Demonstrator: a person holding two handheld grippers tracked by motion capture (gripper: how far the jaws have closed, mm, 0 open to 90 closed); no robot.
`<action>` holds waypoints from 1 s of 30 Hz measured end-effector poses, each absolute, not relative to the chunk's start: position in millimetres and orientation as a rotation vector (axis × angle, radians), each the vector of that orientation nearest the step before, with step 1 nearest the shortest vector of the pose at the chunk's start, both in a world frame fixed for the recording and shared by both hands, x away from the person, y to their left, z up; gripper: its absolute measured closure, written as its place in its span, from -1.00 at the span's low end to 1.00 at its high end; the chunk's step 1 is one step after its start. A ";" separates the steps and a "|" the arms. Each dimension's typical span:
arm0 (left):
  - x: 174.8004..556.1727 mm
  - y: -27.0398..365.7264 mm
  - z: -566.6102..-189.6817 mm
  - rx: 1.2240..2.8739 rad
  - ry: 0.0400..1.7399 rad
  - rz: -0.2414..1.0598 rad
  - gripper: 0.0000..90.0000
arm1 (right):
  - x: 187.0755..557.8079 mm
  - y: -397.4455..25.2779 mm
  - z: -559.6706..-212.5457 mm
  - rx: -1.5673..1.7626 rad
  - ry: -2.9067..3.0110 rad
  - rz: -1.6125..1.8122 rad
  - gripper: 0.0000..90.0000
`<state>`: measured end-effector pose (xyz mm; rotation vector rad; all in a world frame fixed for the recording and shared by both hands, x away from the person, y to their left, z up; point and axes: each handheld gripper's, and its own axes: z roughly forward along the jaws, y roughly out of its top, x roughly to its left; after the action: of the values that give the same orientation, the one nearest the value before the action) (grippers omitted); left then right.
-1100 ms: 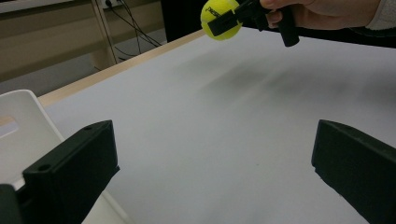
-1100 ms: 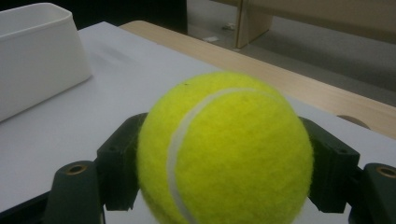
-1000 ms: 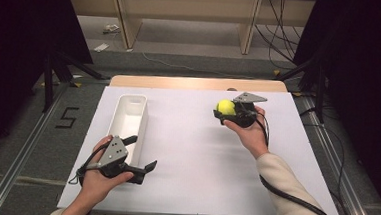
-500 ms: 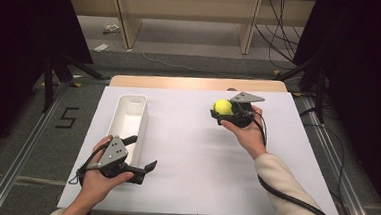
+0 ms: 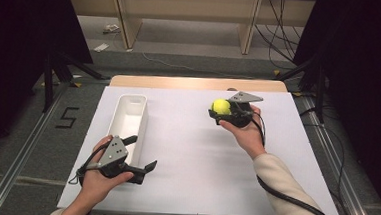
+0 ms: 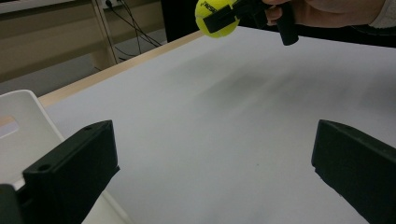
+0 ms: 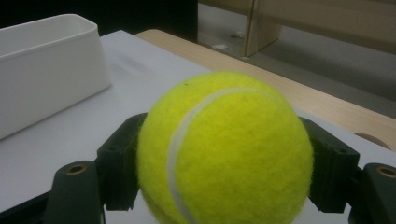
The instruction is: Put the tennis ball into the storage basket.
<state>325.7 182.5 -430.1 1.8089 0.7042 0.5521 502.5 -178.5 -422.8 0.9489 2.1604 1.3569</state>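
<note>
I see a yellow-green tennis ball (image 7: 224,149) with a white curved seam and dark print. Black jaws on both grippers; grey plate on each. White bin (image 5: 129,119) by the left edge. White table (image 5: 199,178), tan wood strip along its far edge.

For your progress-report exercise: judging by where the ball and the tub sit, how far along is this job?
Done: the right gripper is shut on the tennis ball and holds it above the table. In hand: carrying it, probably towards the white tub. Left: dropping it in; the tub looks empty, and the left gripper waits open beside it.
</note>
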 end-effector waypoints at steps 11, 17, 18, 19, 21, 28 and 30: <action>325.6 182.5 -429.9 1.809 0.703 0.553 -1.00 | 500.4 -173.6 -420.0 0.922 2.160 1.371 -0.40; 325.6 182.5 -429.9 1.809 0.703 0.552 -1.00 | 499.2 -170.9 -418.8 0.913 2.164 1.373 -0.40; 325.6 182.5 -429.9 1.808 0.703 0.552 -1.00 | 499.0 -170.1 -418.7 0.911 2.164 1.377 -0.40; 325.6 182.5 -429.9 1.809 0.703 0.552 -1.00 | 498.8 -169.6 -418.6 0.908 2.164 1.378 -0.40; 325.6 182.4 -430.0 1.809 0.703 0.552 -1.00 | 498.4 -168.5 -418.4 0.904 2.167 1.377 -0.40; 325.7 182.4 -430.0 1.809 0.704 0.552 -1.00 | 497.4 -166.0 -417.7 0.892 2.170 1.382 -0.40; 325.6 182.2 -430.0 1.809 0.704 0.551 -1.00 | 497.1 -165.5 -417.5 0.892 2.170 1.383 -0.40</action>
<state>325.6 182.2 -430.0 1.8085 0.7036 0.5514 497.1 -165.5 -417.5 0.8918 2.1704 1.3825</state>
